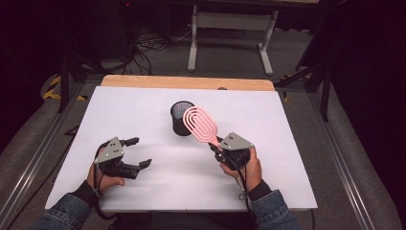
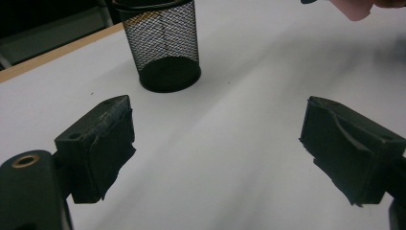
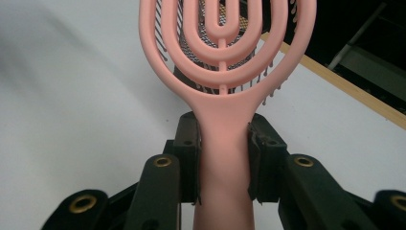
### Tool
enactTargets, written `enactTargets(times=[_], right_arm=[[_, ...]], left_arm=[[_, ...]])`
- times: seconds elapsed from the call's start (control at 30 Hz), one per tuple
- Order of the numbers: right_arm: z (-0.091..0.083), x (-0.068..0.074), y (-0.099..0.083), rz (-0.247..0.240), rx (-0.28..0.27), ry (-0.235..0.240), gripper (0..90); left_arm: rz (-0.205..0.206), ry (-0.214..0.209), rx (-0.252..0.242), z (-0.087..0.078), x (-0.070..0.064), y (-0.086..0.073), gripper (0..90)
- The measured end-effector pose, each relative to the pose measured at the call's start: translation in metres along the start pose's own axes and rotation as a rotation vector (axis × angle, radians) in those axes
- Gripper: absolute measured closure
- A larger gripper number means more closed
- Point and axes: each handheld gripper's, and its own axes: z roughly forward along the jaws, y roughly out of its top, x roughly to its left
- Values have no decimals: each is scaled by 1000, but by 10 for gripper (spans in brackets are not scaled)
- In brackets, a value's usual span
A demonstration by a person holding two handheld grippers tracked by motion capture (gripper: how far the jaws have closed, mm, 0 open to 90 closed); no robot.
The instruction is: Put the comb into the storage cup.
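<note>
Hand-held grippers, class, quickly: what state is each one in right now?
Left hand-held gripper: open, jaws wide apart, holding nothing.
Right hand-held gripper: shut on the pink hairbrush, gripping its handle, head raised toward the black mesh cup.

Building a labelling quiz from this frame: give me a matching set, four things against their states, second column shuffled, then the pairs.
Things:
1. brush
2. cup
3. left gripper
4. right gripper

States:
A. open, holding nothing
B. pink, held by its handle
C. shut on a handle
D. black mesh, standing upright on the table

Pairs: 1-B, 2-D, 3-A, 4-C
</note>
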Motion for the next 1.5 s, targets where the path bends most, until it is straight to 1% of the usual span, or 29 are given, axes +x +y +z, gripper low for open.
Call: enactTargets(times=[0.07, 0.13, 0.2, 0.23, 0.27, 0.37, 0.4, 0.43, 0.47, 0.5, 0.6, 0.7, 0.77, 0.8, 0.9, 0.93, 1.03, 1.07, 1.1, 1.17, 1.2, 1.23, 1.27, 1.3, 1.33, 1.37, 1.4, 1.43, 1.5], right_arm=[[1, 5, 0, -13, 1, 2, 699], [1, 6, 1, -17, -3, -1, 699], [2, 12, 3, -25, -21, -4, 699], [2, 14, 3, -26, -27, -6, 699], [2, 14, 3, -26, -27, -6, 699], [4, 19, 4, -36, -35, 8, 699], [5, 23, 4, -43, -42, 11, 699], [5, 23, 4, -43, -42, 11, 699], [6, 25, 5, -45, -46, 9, 699], [6, 28, 5, -47, -56, 8, 699], [6, 32, 6, -50, -77, 4, 699], [7, 35, 7, -54, -92, -2, 699], [8, 37, 7, -54, -99, -8, 699], [9, 39, 7, -53, -107, -6, 699], [10, 41, 7, -51, -112, -7, 699], [10, 42, 7, -51, -112, -2, 699], [12, 45, 8, -55, -122, -9, 699], [12, 47, 8, -60, -122, -12, 699], [12, 47, 8, -60, -122, -12, 699], [13, 48, 8, -64, -133, -18, 699], [13, 50, 9, -72, -137, -28, 699], [13, 50, 9, -72, -137, -28, 699], [14, 51, 9, -75, -144, -39, 699], [14, 51, 9, -75, -144, -39, 699], [15, 51, 8, -75, -147, -42, 699], [15, 52, 8, -81, -150, -53, 699], [15, 52, 8, -91, -153, -60, 699], [15, 52, 8, -91, -153, -60, 699], [14, 53, 9, -100, -161, -75, 699]], left_arm=[[14, -1, 1, 3, -3, 2, 128], [14, -3, -8, 4, -3, 4, 127], [-9, -28, -35, 6, -2, 10, 124], [-9, -28, -35, 6, -2, 10, 124], [-21, -39, -42, 7, -3, 12, 124], [-31, -88, -56, 14, -4, 21, 125], [-31, -88, -58, 16, -5, 23, 127], [-36, -92, -58, 19, -5, 26, 127], [-56, -107, -67, 24, -7, 30, 129], [-52, -112, -68, 26, -7, 32, 129], [-67, -150, -74, 36, -9, 41, 114], [-69, -175, -71, 49, -12, 50, 113], [-84, -189, -81, 57, -14, 54, 113], [-103, -198, -89, 63, -16, 59, 114], [-112, -202, -104, 68, -18, 63, 123], [-114, -188, -119, 69, -18, 64, 123], [-143, -175, -154, 73, -19, 68, 163], [-165, -191, -169, 76, -18, 70, 178], [-165, -191, -169, 76, -18, 70, 192], [-182, -194, -185, 77, -17, 71, 211], [-187, -204, -195, 78, -16, 71, 257], [-192, -196, -198, 78, -17, 71, 257], [-211, -184, -214, 79, -17, 71, 314], [-211, -184, -214, 79, -17, 71, 351], [-240, -174, -237, 80, -15, 71, 387], [-253, -186, -249, 80, -14, 71, 428], [-261, -199, -256, 80, -13, 71, 444], [-261, -199, -256, 80, -13, 71, 456], [-270, -228, -272, 80, -13, 72, 475]])
